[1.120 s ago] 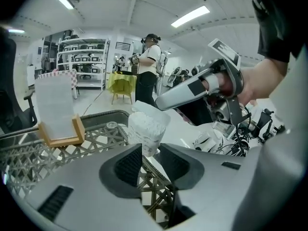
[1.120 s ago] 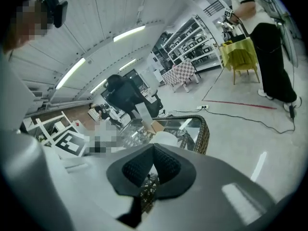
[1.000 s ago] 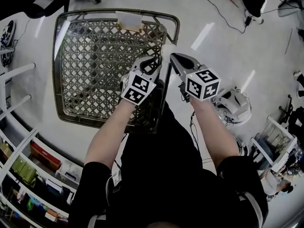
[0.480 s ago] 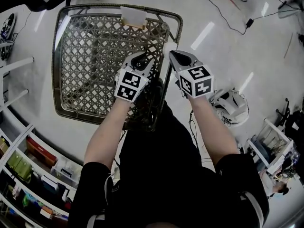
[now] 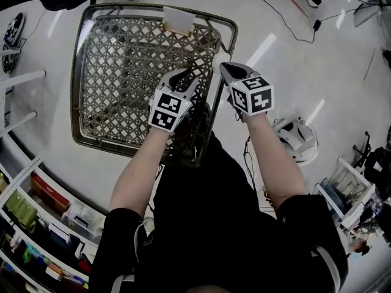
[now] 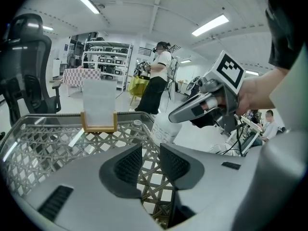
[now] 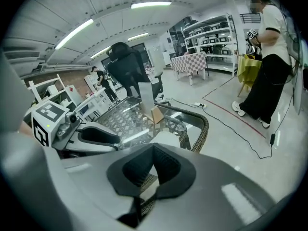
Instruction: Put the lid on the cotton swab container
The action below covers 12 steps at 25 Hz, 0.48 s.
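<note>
The biggest thing here is the woven lattice table (image 5: 116, 84) (image 6: 43, 143) (image 7: 120, 119), low and square with a thick braided rim, standing on a pale glossy floor (image 5: 293, 72). The person working (image 5: 201, 224) wears a black top and stands at its near right corner, both bare forearms stretched out over it.

A black office chair (image 6: 24, 66) (image 7: 127, 66) sits behind the far side of the table. Another person in a white top and black trousers (image 6: 156, 81) (image 7: 269, 57) stands well off, near metal shelving (image 6: 103, 59) (image 7: 211, 37).

The left gripper (image 5: 186, 77) (image 6: 150, 153) hangs over the table's right part. Its jaws stand a little apart, with only the lattice showing through the gap.

The right gripper (image 5: 225, 71) (image 7: 154, 150) is held just beside it, over the table's right edge. Its jaws meet at the tips and I see nothing between them. Each gripper shows in the other's view (image 6: 192, 110) (image 7: 96, 134), with its marker cube on top.

A wooden holder with a white sheet standing upright in it (image 5: 178, 22) (image 6: 99, 107) (image 7: 147, 102) sits at the table's far edge.

The white cotton swab container (image 5: 217, 61) (image 6: 165, 128) (image 7: 166, 139) stands upright at the table's right edge, just ahead of the right gripper's tips. Neither gripper holds it. Whether its lid is on I cannot tell.
</note>
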Each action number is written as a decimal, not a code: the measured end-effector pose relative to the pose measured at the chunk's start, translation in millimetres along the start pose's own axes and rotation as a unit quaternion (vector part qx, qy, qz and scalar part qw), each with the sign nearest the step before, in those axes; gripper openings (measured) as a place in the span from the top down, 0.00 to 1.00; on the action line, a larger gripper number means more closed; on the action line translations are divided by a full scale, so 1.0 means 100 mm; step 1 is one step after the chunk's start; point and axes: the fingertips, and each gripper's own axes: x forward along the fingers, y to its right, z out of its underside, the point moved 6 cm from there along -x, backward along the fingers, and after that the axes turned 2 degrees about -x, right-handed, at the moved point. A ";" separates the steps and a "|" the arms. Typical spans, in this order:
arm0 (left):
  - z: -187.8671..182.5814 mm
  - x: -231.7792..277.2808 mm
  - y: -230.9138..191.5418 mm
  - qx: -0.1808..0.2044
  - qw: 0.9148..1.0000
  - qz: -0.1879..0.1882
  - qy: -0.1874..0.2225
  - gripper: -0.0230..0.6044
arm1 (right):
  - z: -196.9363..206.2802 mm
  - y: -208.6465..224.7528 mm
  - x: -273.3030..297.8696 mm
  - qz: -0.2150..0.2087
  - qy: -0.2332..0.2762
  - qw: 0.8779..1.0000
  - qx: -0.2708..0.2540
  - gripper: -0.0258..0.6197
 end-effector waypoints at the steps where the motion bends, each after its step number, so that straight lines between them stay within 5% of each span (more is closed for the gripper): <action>1: -0.01 -0.05 0.00 -0.001 1.000 -0.003 0.004 0.78 | 0.00 0.00 0.00 0.001 0.000 1.000 0.003 0.95; 12: -0.10 -0.71 0.03 -0.022 0.998 -0.037 0.053 0.83 | 0.02 0.07 0.01 0.003 0.035 0.998 0.047 0.95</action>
